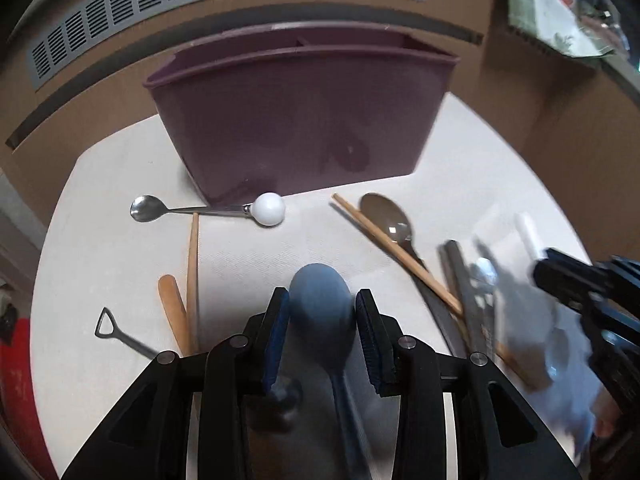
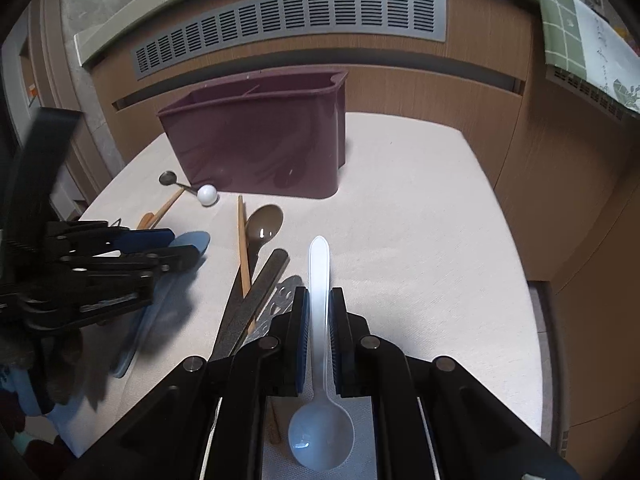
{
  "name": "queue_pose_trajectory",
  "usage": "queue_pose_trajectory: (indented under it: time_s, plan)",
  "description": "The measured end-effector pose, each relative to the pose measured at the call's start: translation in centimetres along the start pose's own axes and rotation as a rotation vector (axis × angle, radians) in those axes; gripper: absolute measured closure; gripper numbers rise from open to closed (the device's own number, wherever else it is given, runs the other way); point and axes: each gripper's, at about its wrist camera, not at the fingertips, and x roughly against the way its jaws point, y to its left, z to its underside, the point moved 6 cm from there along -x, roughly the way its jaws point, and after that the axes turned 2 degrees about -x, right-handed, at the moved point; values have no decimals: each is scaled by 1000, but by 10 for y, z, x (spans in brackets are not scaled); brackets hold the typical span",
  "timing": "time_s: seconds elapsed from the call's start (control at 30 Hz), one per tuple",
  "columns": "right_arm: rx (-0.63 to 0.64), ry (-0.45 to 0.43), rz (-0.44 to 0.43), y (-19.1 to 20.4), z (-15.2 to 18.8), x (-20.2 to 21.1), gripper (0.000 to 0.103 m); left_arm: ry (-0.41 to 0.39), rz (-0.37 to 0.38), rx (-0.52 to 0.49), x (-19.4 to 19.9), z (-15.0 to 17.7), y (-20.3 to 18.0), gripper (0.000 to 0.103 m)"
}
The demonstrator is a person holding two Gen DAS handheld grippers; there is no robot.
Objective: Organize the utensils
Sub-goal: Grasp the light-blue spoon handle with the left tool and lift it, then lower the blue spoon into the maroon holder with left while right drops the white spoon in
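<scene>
A dark purple utensil holder (image 1: 304, 120) stands at the back of the white table; it also shows in the right wrist view (image 2: 260, 140). My left gripper (image 1: 322, 308) has its blue pads on both sides of a blue spoon (image 1: 320, 300), bowl pointing forward. In the right wrist view that spoon (image 2: 192, 242) shows beside the left gripper (image 2: 176, 248). My right gripper (image 2: 319, 304) is shut on the handle of a white plastic spoon (image 2: 319, 272), whose bowl lies under the gripper body.
Loose on the table: a small metal spoon with a white ball end (image 1: 268, 209), a brown spoon (image 1: 390, 216), wooden chopsticks (image 1: 396, 254), a wooden stick (image 1: 174, 312), a small shovel-handled utensil (image 1: 116, 332), and dark flat utensils (image 2: 256, 292). Wooden cabinets stand behind.
</scene>
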Motion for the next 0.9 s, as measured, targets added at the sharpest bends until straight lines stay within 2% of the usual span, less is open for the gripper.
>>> queue_pose_trajectory:
  time_s: [0.17, 0.27, 0.3, 0.37, 0.47, 0.63, 0.7, 0.8, 0.9]
  plan:
    - [4, -58, 32, -3, -4, 12, 94, 32, 10, 42, -8, -4, 6, 66]
    - [-39, -85, -21, -6, -10, 22, 94, 21, 49, 86, -2, -2, 12, 67]
    - [-57, -95, -45, -7, -12, 25, 94, -12, 94, 114, 7, -1, 14, 67]
    - [-103, -136, -106, -10, -20, 38, 94, -94, 132, 126, 28, -1, 18, 67]
    - [-116, -169, -102, -12, -28, 46, 94, -227, 160, 137, 64, -3, 24, 67]
    - [-128, -211, -94, -7, -42, 53, 94, -426, 107, 106, 112, -16, 30, 69]
    - [-121, -261, -94, -3, -57, 62, 94, -498, 100, 97, 133, -27, 33, 73]
    - [-66, -408, -92, 8, -110, 97, 94, -666, 126, 62, 192, -69, 38, 74]
    - [6, -566, -95, 25, -174, 140, 94, -788, 125, 18, 235, -113, 43, 74]
